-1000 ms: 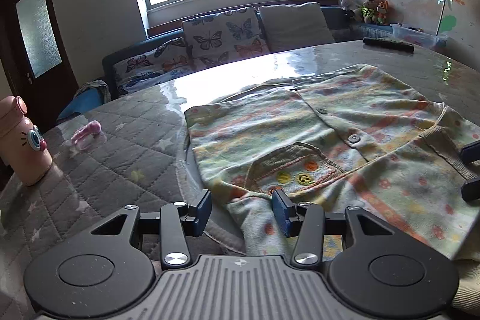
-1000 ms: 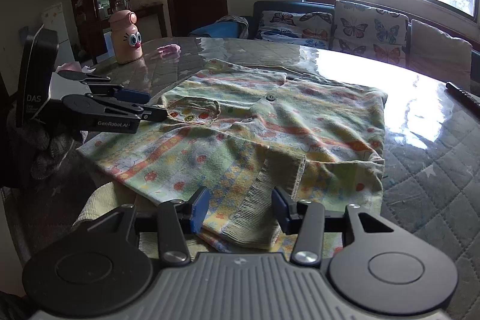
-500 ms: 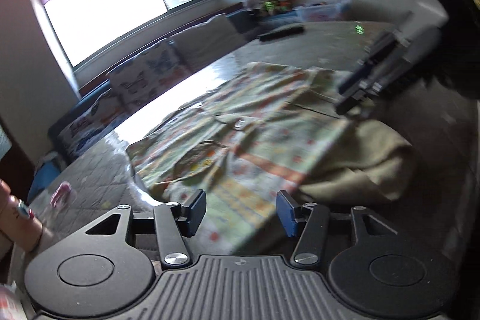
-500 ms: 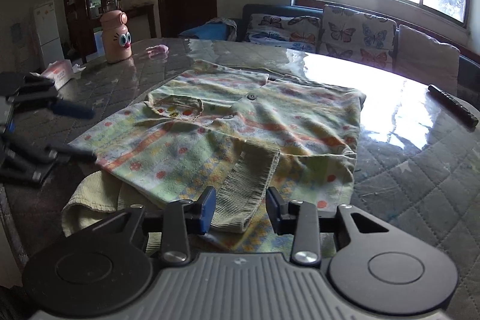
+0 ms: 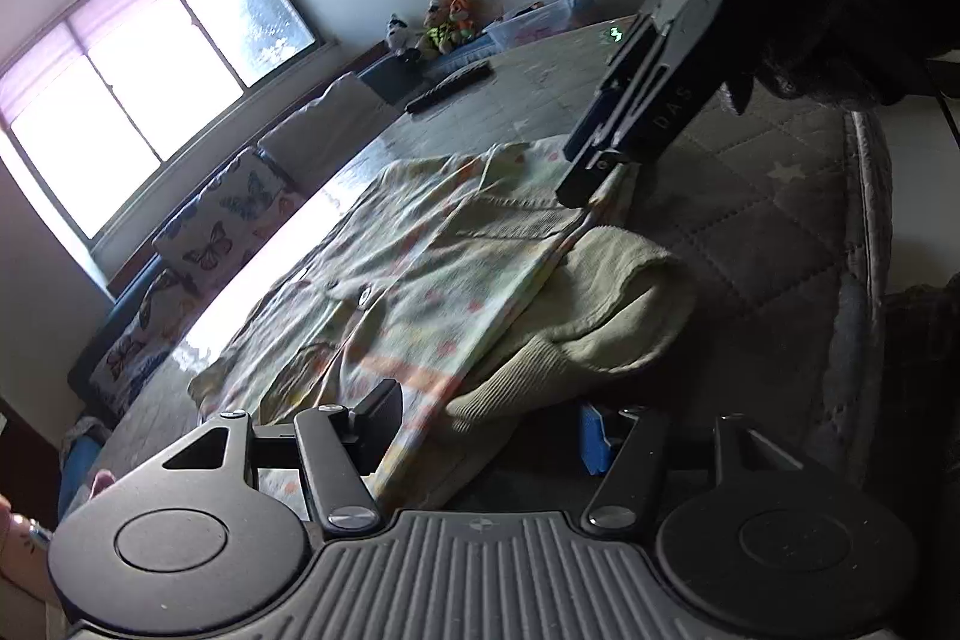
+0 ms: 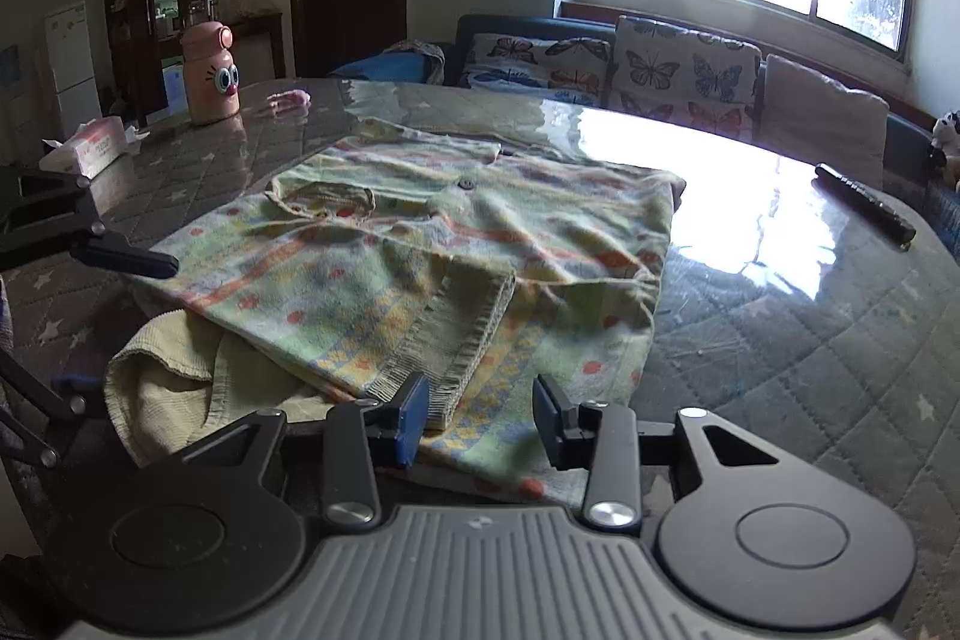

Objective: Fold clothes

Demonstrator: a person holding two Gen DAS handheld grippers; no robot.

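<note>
A pastel patterned button shirt (image 6: 480, 220) lies flat on the quilted table (image 6: 810, 370), with one sleeve folded in and its ribbed cuff (image 6: 468, 334) pointing at me. A pale green garment (image 5: 606, 292) sticks out from under its near hem. My right gripper (image 6: 480, 418) is open low at that hem, with cloth lying between its fingers. My left gripper (image 5: 486, 430) is open wide at the hem's other corner, over the shirt edge and the pale green cloth. One left finger (image 6: 126, 259) shows at the shirt's left side. The right gripper (image 5: 585, 169) shows over the far hem.
A pink cartoon bottle (image 6: 210, 76), a tissue pack (image 6: 90, 148) and a small pink item (image 6: 288, 100) stand at the table's far left. A black remote (image 6: 864, 211) lies at the right. A sofa with butterfly cushions (image 6: 678, 64) runs behind. The table edge (image 5: 864, 220) is close.
My left gripper has swung from the shirt's pocket side round to the hem corner, tilted, and opened wider. My right gripper has shifted slightly along the hem and stays open.
</note>
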